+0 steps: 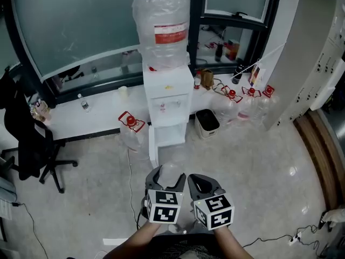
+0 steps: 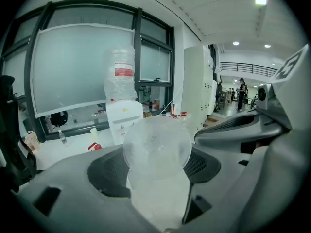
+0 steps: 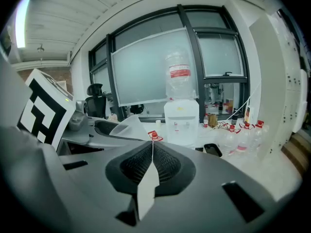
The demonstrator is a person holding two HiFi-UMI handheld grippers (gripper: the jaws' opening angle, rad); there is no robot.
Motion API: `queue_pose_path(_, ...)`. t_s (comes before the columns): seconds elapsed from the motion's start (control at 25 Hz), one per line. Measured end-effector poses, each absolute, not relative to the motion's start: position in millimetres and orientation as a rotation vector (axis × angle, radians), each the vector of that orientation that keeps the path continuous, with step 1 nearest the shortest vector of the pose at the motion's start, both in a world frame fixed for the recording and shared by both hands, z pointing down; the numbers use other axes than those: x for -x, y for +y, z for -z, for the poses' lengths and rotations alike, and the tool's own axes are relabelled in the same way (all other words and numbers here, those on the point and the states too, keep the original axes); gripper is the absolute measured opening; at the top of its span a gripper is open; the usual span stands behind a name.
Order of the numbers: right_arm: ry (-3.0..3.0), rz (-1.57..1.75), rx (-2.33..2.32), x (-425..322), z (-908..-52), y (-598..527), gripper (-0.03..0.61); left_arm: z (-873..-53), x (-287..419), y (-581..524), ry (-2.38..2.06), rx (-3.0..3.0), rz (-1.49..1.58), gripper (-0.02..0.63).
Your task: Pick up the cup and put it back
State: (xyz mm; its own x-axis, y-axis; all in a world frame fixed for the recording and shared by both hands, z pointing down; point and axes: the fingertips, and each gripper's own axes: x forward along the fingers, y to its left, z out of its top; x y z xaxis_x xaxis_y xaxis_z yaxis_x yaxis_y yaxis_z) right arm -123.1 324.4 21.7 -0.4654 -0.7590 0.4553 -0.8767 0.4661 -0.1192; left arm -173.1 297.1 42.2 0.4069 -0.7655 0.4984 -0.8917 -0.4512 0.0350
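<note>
Glossy floor [image 1: 259,161] is spread across the frame, with a water dispenser [image 1: 167,99] standing at upper centre. Lower centre, a clear cup [image 1: 170,169] is clamped between the fingers of the left gripper [image 1: 167,178], held aloft, probably for return there. Just right, the right gripper [image 1: 198,179] is carried idle, fingers together.

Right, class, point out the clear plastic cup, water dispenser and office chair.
clear plastic cup [image 2: 156,152], left gripper view, middle of its body
water dispenser [image 1: 168,99], head view, white front
office chair [image 1: 28,139], head view, dark backrest
</note>
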Motion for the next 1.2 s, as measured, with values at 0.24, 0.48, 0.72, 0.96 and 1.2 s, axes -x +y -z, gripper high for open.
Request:
queue_pose_path(0.24,-2.398,-0.482,-1.370,133.4,-23.6,315.3,0.021,-44.2,182.2,292.9,-1.459,-2.355,-0.586,0.319)
queue_pose_path(0.48,-2.413,-0.495,-1.357,129.7,-28.3,301.3,0.021,-47.3,180.5,281.0,-1.482,-2.334,-0.593,0.319)
queue_pose_path(0.72,-2.436,-0.516,-1.343,109.8,-31.3,271.0,0.021,-52.4,165.3,257.1,-1.504,-2.305,-0.620,0.319)
queue_pose_path(0.96,-2.453,-0.531,-1.303,78.2,-36.3,231.3,0.021,-57.9,135.2,218.2,-1.528,-2.273,-0.631,0.319)
queue_pose_path(1.2,-2.471,-0.552,-1.240,41.8,-37.3,187.0,0.021,-60.6,100.1,180.8,-1.562,-2.219,-0.644,0.319)
